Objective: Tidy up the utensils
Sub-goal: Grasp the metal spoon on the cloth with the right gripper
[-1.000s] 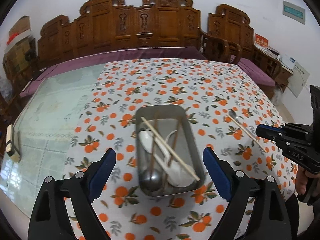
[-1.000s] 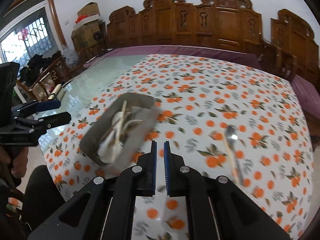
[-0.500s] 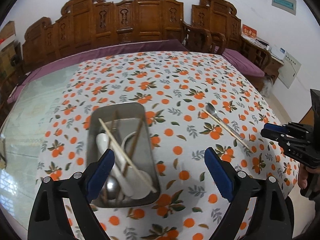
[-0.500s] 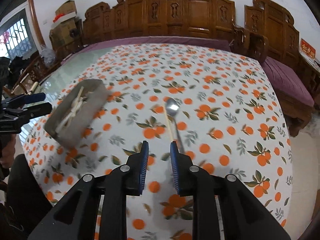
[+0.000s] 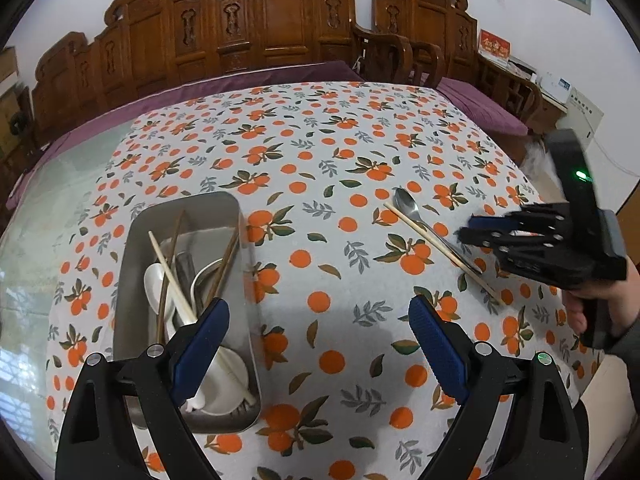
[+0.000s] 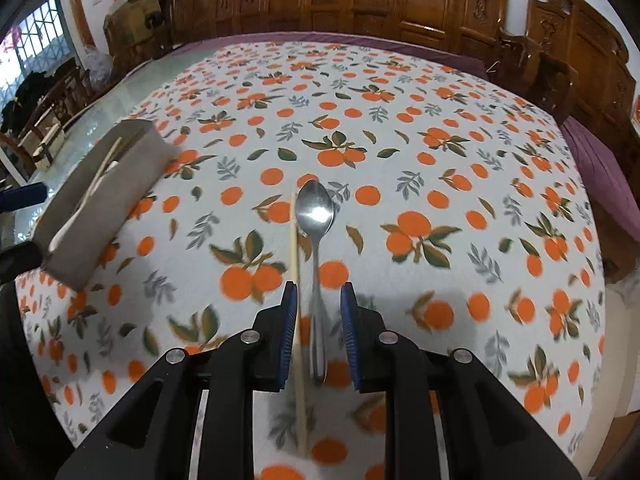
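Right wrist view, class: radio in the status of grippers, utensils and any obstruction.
Right gripper open, straddling metal spoon handle. Left gripper open, empty, by tray. Chopstick lies alongside the spoon, near left finger.

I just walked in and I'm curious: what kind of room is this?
Most likely a home sitting or dining room: a table under an orange-print tablecloth, carved wooden benches with purple cushions along the wall, and a metal tray of spoons and chopsticks.

I see a white tablecloth (image 6: 400, 128) printed with oranges and green leaves. My grippers' pads (image 5: 438, 344) are blue on black frames. The tray (image 5: 136, 248) is grey metal, the spoon (image 6: 317, 216) silver, the chopstick (image 6: 295, 256) pale tan.
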`<state>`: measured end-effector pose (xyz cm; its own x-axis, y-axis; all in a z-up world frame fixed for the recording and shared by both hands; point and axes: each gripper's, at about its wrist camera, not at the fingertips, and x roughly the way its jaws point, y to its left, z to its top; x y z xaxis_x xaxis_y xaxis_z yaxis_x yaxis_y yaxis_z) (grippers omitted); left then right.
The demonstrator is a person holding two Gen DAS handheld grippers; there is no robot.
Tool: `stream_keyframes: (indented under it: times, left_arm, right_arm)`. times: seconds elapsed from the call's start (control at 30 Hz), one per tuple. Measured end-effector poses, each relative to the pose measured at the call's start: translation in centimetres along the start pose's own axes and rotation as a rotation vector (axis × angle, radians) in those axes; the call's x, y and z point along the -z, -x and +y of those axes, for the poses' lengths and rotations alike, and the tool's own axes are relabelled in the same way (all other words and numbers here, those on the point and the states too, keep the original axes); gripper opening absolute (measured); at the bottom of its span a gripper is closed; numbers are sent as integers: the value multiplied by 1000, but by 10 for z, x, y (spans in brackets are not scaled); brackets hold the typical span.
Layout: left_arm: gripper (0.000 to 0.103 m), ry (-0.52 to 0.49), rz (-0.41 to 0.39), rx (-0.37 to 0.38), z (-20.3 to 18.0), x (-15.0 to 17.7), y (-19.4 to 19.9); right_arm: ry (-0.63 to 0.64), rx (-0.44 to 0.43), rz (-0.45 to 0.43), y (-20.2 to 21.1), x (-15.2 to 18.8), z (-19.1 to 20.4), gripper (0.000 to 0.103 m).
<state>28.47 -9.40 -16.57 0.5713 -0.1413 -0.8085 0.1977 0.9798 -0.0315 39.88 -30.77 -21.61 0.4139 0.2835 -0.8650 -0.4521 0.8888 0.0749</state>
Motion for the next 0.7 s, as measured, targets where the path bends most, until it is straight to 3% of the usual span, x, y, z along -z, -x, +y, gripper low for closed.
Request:
stream_keyframes:
  times: [0.4,0.6,0.7]
  left_arm:
    - [88,1,3,7,-3,0,-5]
    - [88,5,5,7,-1,1,-5]
    - [88,4,5,5,-2,2,-4]
  right_arm:
    - [77,28,103,-36,-20,7,20]
    - [60,36,92,-40,-28,6,20]
    - [60,30,83,-47,-33,5,31]
